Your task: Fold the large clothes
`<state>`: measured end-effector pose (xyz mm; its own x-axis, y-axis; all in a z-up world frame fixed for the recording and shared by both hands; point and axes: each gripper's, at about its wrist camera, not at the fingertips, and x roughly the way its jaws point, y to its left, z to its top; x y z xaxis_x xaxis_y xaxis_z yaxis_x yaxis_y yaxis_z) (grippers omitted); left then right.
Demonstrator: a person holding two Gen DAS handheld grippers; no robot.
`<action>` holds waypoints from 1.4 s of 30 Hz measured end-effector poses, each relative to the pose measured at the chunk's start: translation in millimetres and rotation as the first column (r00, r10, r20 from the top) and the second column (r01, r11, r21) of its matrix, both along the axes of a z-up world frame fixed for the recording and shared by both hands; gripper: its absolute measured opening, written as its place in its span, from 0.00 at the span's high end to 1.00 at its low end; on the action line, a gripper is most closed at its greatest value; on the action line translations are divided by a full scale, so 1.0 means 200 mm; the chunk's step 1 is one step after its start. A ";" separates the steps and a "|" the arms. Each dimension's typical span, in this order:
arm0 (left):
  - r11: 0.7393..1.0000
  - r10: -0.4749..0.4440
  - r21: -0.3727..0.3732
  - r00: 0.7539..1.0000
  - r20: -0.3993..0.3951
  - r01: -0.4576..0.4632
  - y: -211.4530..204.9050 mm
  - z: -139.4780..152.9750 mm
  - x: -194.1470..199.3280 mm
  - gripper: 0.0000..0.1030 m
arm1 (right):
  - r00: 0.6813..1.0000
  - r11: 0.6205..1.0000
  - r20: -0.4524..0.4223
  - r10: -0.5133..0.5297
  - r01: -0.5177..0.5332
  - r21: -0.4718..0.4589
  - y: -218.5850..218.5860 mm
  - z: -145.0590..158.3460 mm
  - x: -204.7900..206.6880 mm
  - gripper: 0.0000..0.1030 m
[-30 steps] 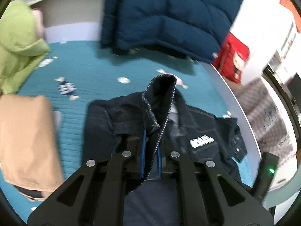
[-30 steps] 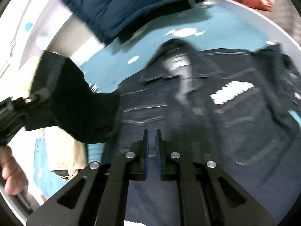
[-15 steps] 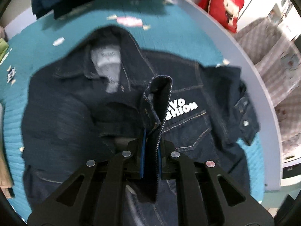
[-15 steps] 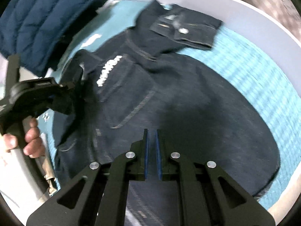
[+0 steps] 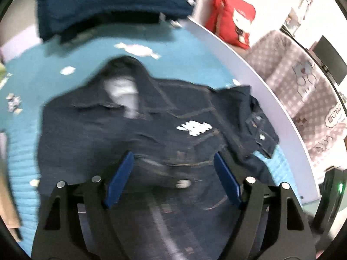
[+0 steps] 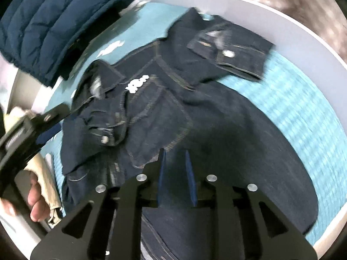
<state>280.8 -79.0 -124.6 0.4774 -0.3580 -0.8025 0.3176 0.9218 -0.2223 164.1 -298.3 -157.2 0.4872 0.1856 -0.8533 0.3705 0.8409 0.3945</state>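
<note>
At nine o'clock in the left wrist view a tan garment (image 5: 6,195) lies at the edge of the teal quilted cover (image 5: 23,151), and at twelve o'clock a navy puffer jacket (image 5: 108,0) sits at the far end of that cover. The dark denim jacket (image 5: 151,130) lies spread over the middle of the cover, collar toward twelve o'clock, white lettering (image 5: 194,127) on its chest at about two o'clock from the centre, and a buttoned cuff (image 5: 260,136) folded in at three o'clock beside the white rim (image 5: 271,91). The left gripper (image 5: 173,169) hovers over the jacket's lower front at six o'clock; its jaws are opening, the blue pads (image 5: 119,179) stand wide apart, and only flat denim shows between them, not pinched. A red bag (image 5: 229,19) stands beyond the rim at one o'clock, and checked fabric (image 5: 303,99) fills three o'clock. In the right wrist view a person's hand (image 6: 34,197) at eight o'clock holds the other gripper's black body, next to the tan garment. The jacket runs from ten o'clock to five o'clock, its cuff at one o'clock. The right gripper (image 6: 175,164) at six o'clock is opening as well, its pads a narrow gap apart above the dark cloth; blur hides whether any fold sits between them.
</note>
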 end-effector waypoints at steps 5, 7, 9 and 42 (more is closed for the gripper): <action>0.987 0.154 0.050 0.987 -0.037 -0.152 0.39 -0.06 0.02 0.26 | 0.994 0.994 0.004 0.110 -0.110 0.014 0.16 0.01 0.23 0.58; 0.968 0.242 0.091 0.966 -0.089 -0.234 0.57 -0.14 0.04 0.36 | 0.987 0.986 0.007 0.160 -0.161 0.035 0.24 -0.02 0.32 0.56; 0.951 0.303 0.113 0.943 -0.138 -0.289 0.71 -0.24 0.04 0.40 | 0.983 0.981 0.002 0.183 -0.182 0.063 0.29 -0.07 0.39 0.52; 0.901 0.434 0.095 0.874 -0.217 -0.424 1.00 -0.61 -0.05 0.82 | 0.961 0.955 0.050 0.271 -0.262 -0.139 0.43 0.13 0.64 0.98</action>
